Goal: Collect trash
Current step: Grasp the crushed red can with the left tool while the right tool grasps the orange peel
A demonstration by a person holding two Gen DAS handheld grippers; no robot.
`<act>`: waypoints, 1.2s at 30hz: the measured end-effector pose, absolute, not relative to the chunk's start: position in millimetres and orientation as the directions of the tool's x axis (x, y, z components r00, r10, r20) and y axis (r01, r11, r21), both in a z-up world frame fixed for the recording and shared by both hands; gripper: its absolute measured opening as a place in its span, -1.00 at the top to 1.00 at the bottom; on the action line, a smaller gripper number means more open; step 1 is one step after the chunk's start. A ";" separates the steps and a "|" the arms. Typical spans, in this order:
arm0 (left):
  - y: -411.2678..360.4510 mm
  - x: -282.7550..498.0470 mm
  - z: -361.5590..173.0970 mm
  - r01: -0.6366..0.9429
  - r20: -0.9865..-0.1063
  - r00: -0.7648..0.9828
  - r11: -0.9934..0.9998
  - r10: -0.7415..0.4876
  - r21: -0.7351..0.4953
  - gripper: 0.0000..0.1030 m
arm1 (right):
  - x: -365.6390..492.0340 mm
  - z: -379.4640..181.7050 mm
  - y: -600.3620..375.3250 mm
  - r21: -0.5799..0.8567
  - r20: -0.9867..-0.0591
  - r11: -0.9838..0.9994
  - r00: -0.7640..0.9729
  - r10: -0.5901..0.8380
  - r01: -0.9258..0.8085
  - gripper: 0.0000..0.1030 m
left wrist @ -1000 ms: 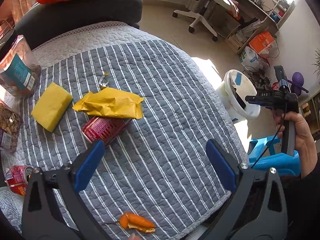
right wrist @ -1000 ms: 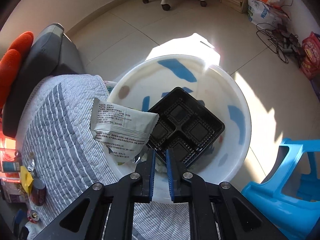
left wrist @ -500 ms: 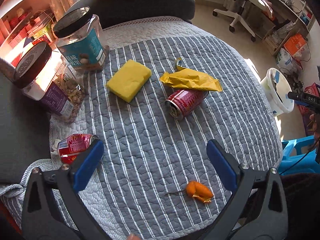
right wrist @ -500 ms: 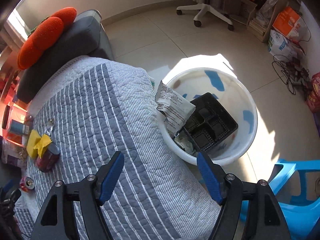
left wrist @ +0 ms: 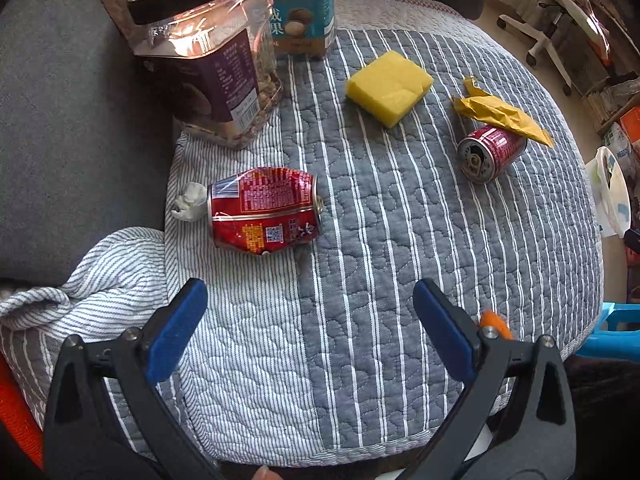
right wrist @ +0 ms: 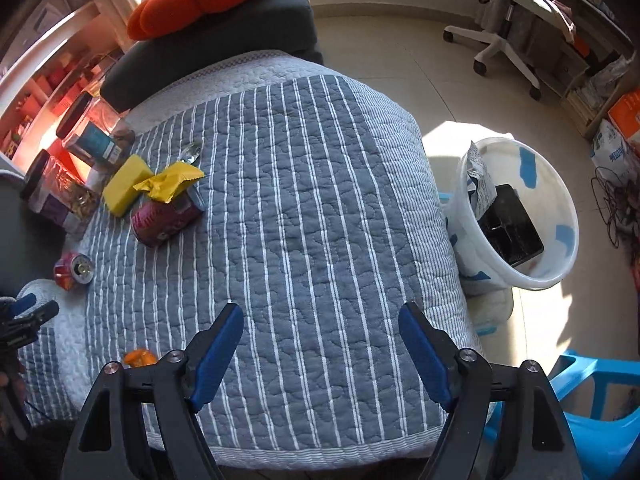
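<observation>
My left gripper [left wrist: 308, 320] is open and empty over the striped quilt [left wrist: 380, 240]. Just ahead of it lie a crushed red can [left wrist: 264, 210] and a crumpled white tissue [left wrist: 190, 202]. Farther off are a dark red can [left wrist: 490, 152], a yellow wrapper [left wrist: 500, 114] and a yellow sponge [left wrist: 390, 86]. An orange peel [left wrist: 494, 322] shows behind the right finger. My right gripper [right wrist: 320, 336] hangs over the quilt's near edge, its jaws opening with nothing between them. The white bin [right wrist: 560, 216] to its right holds a black tray [right wrist: 510, 228] and a silver wrapper [right wrist: 478, 178].
Two snack jars [left wrist: 208, 64] stand at the quilt's far left beside a grey cushion [left wrist: 60, 120]. A blue plastic stool [right wrist: 592, 412] is under the right gripper's side. An office chair [right wrist: 508, 36] and boxes stand on the tiled floor beyond the bin.
The right gripper opened, let go of the silver wrapper into the bin and swung back over the quilt. The left gripper moved left across the quilt toward the crushed red can.
</observation>
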State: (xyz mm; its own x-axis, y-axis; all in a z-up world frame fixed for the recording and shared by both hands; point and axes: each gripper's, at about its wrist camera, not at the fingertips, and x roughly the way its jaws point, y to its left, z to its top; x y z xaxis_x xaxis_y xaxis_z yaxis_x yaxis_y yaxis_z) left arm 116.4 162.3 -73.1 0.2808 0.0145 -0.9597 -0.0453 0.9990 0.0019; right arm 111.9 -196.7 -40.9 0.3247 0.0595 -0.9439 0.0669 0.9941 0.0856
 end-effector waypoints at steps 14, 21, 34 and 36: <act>199.8 158.3 -116.5 -0.151 -0.954 0.294 0.988 0.062 0.018 -0.98 | 107.4 -60.9 -150.3 0.013 -0.960 1.000 0.278 0.019 -0.022 -0.58; 193.0 165.4 -124.3 -0.086 -0.960 0.281 0.996 0.006 -0.019 -0.55 | 105.2 -67.1 -121.7 0.009 -0.966 0.997 0.257 0.030 -0.082 -0.58; 187.6 99.7 -73.4 -0.092 -0.951 0.302 0.991 -0.066 -0.098 -0.55 | 89.1 -102.0 -33.1 0.106 -0.983 0.951 0.116 0.145 -0.289 -0.58; 188.5 97.4 -68.7 -0.087 -0.948 0.308 0.990 -0.084 -0.116 -0.54 | 85.5 -109.4 -21.8 0.107 -0.985 0.945 0.096 0.143 -0.308 -0.56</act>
State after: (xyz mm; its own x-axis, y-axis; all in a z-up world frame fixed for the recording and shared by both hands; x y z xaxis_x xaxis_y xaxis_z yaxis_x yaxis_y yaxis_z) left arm 97.4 188.5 -68.7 0.3076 -0.0838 -0.9478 -0.0867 0.9895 -0.1156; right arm 85.5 -21.8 -109.4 0.0959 0.1432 -0.9850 -0.3082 0.9452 0.1074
